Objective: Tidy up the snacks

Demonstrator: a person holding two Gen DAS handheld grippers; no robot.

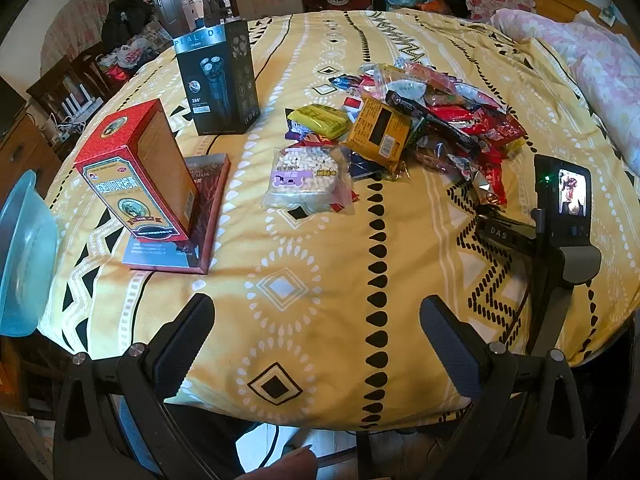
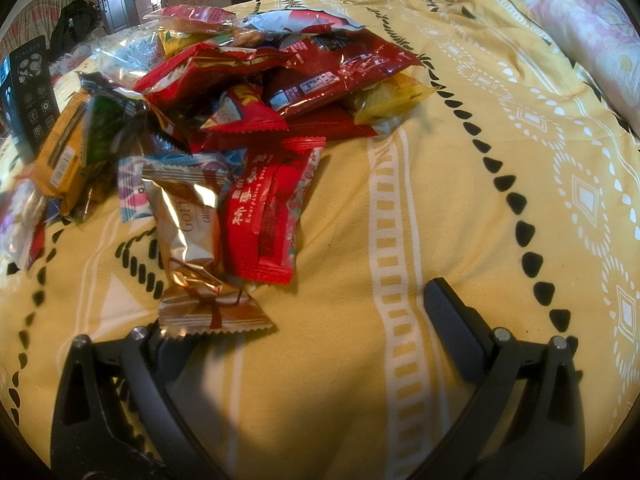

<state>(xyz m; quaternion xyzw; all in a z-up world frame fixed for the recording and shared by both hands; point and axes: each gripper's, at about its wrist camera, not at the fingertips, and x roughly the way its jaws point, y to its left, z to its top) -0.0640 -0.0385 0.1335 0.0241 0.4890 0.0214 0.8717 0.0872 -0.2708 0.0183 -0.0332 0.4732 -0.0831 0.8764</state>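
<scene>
Nearest the bed's front edge, the left gripper (image 1: 316,344) hangs spread wide and empty over the yellow bedspread (image 1: 320,264). The right gripper (image 2: 304,320) is also wide open and holds nothing; the gold-wrapped snack (image 2: 200,264) lies over its left finger. I'd slide in low and pinch that wrapper's crimped end. Beyond, the snack pile (image 1: 416,124) heaps mid-bed, with the red box (image 1: 136,172) and black box (image 1: 218,80) toward the left edge.

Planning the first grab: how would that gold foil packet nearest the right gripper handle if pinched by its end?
The gold foil packet looks crinkly and glossy, so probably slippery and floppy at its crimped end. It seems small and likely light. Its lower edge lies over one of the fingers of the open right gripper, so it may shift when nudged.
</scene>
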